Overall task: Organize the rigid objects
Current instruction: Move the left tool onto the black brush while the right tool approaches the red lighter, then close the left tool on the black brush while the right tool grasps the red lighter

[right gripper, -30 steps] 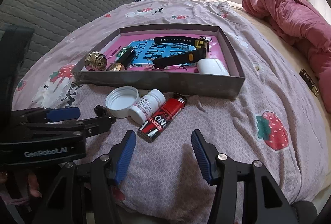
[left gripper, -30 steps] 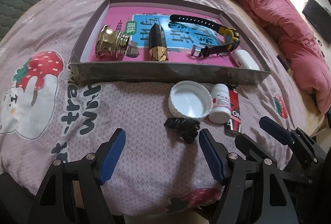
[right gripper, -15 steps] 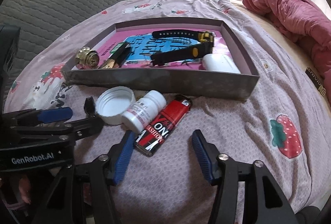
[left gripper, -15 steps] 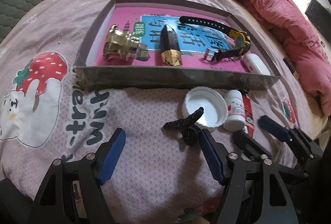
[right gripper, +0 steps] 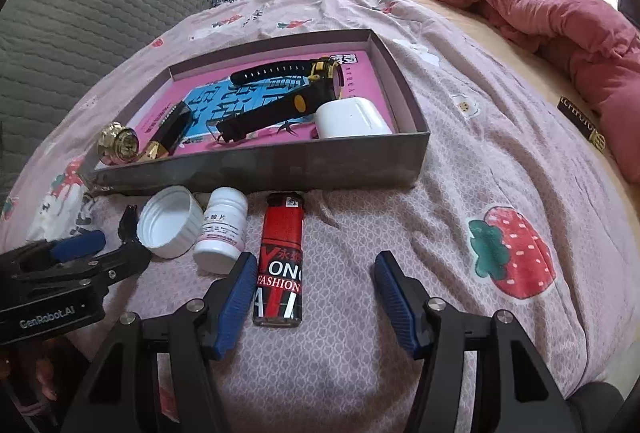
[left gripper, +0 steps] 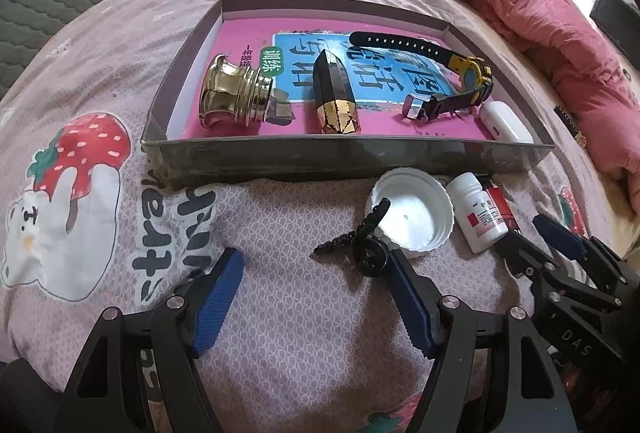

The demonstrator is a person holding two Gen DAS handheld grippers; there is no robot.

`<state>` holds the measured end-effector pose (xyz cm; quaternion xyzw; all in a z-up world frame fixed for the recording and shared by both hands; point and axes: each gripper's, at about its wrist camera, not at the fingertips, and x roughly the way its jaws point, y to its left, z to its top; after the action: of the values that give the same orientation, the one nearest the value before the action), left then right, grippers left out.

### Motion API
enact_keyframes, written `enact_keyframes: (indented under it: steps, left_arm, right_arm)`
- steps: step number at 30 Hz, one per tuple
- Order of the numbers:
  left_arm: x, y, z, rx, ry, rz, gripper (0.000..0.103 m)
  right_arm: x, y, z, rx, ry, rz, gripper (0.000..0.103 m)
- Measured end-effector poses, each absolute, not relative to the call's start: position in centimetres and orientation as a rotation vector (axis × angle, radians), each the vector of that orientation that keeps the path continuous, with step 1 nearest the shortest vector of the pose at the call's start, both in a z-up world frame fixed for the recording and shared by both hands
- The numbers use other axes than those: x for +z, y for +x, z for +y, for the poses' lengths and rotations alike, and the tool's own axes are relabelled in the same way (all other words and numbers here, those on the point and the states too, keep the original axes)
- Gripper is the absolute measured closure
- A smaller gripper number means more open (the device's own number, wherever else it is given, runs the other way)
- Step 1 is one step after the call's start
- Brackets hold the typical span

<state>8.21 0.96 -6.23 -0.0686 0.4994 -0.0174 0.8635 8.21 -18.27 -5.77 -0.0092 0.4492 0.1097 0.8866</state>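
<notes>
While both our tongs hang wide over the bed (left gripper: 280, 313), the left tongs (left gripper: 316, 297) sit just short of a black clip (left gripper: 356, 241) leaning on the white lid (left gripper: 416, 217). Our right tongs (right gripper: 316, 289) straddle the red lighter (right gripper: 280, 257), beside the pill bottle (right gripper: 222, 229) and before the tray (right gripper: 280, 165).

A gold knob (left gripper: 234, 100), a black and gold tube (left gripper: 335, 97), a watch (left gripper: 452, 77) and a white case (right gripper: 352, 119) are lying in the gray tray (left gripper: 352, 155). A white cap (left gripper: 414, 219), a small white bottle (right gripper: 222, 229), a red lighter (right gripper: 281, 259) and a black clip (left gripper: 360, 237) are lying on the bed just in front of it.
</notes>
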Motion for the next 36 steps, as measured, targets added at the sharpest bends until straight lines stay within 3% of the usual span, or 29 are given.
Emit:
enact_keyframes:
  steps: [22,24,27,29,31,35,36]
  left_arm:
    - [-6.6,10.8,2.1,-0.039,-0.140,0.984,0.031]
    - [-6.7,10.8,2.0,-0.029,-0.132,0.976,0.035]
    - [-6.8,10.6,1.7,-0.014,-0.103,0.977,0.050]
    - [-6.6,10.5,1.5,-0.022,-0.099,0.979,0.062]
    - [-6.5,10.2,1.2,-0.024,-0.084,0.983,0.067]
    - [-6.2,9.8,1.7,-0.036,-0.119,0.982,0.067]
    - [-6.1,9.6,2.1,-0.044,-0.144,0.980,0.067]
  right_arm:
    - [-6.6,9.2,-17.0,0.246,-0.082,0.920,0.042]
    - [-6.6,9.2,-17.0,0.248,-0.082,0.919,0.042]
    - [-6.7,9.3,-17.1,0.253,-0.078,0.919,0.045]
    - [-6.6,9.3,-17.1,0.257,-0.081,0.915,0.052]
    - [-6.5,9.2,-17.0,0.262,-0.093,0.910,0.058]
    - [-6.3,9.0,-17.3,0.283,-0.084,0.901,0.078]
    - [-6.2,8.9,-17.4,0.286,-0.083,0.899,0.079]
